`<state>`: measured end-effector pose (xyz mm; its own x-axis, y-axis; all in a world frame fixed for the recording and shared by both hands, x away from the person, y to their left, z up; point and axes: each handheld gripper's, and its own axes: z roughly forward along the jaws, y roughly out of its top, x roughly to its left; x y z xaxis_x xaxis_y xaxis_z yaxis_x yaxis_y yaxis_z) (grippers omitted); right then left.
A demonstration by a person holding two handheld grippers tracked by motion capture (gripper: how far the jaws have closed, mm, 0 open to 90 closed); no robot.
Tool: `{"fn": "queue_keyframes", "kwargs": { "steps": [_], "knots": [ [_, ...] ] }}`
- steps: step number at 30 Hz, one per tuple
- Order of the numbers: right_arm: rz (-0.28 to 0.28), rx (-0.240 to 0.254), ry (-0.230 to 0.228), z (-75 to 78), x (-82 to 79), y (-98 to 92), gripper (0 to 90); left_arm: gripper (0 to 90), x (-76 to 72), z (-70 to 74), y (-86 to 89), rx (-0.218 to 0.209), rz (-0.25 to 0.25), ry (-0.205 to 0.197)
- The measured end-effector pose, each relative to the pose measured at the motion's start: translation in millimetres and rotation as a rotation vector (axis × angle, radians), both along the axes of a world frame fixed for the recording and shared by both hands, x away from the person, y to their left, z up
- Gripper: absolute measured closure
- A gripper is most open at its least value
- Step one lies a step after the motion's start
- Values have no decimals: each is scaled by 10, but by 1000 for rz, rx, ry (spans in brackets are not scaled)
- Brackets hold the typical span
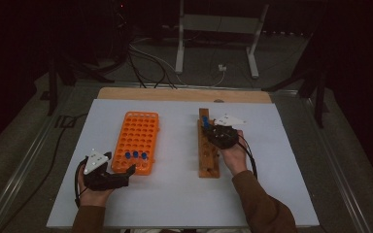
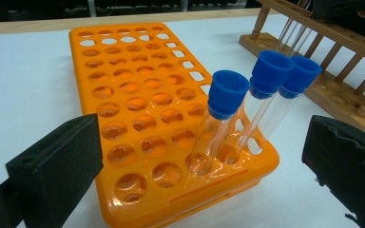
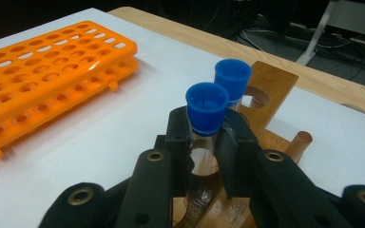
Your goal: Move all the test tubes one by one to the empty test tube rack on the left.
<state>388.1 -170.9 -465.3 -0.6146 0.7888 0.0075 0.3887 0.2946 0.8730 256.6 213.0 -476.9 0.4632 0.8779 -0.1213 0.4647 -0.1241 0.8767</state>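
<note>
- My right tool (image 3: 204,142) is clamped on a clear tube with a blue cap (image 3: 206,108); the pads press the glass just below the cap.
- That tube stands upright in a hole of the wooden rack (image 3: 271,88), so it's gripped but seated in the rack.
- A second blue-capped tube (image 3: 232,76) stands right behind it in the next hole, toward the rack's far end; one more hole past it shows open.
- From the high view the wooden rack (image 1: 209,162) runs lengthwise on the right half of the tabletop (image 1: 175,194), and my right tool (image 1: 218,132) sits over its far part.
- My left tool (image 2: 199,161) is wide open with nothing between the pads, and it sits at the near end of the orange rack (image 2: 138,104).
- In the high view the left tool (image 1: 119,172) rests on the tabletop just beside the orange rack's near edge (image 1: 138,133); can't tell if it touches.
- The orange rack holds three blue-capped tubes (image 2: 228,92) in a row at its near end, leaning slightly in their holes; the caps of two of them touch or overlap in the left gripper view.
- The rest of the orange rack's holes that I can see hold nothing.
- The two racks lie well apart, the orange one left of centre, the wooden one right of centre.
</note>
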Motion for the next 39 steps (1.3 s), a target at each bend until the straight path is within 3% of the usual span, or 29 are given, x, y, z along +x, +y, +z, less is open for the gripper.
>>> {"fn": "queue_keyframes", "kwargs": {
  "steps": [22, 39],
  "knots": [
    [1, 7, 39, 33, 8, -21, 768, 7, 3, -6, -10, 1, -7, 4],
    [-7, 37, 32, 113, -9, -68, 769, 7, 7, -11, -21, 0, -10, 4]
  ]
}}
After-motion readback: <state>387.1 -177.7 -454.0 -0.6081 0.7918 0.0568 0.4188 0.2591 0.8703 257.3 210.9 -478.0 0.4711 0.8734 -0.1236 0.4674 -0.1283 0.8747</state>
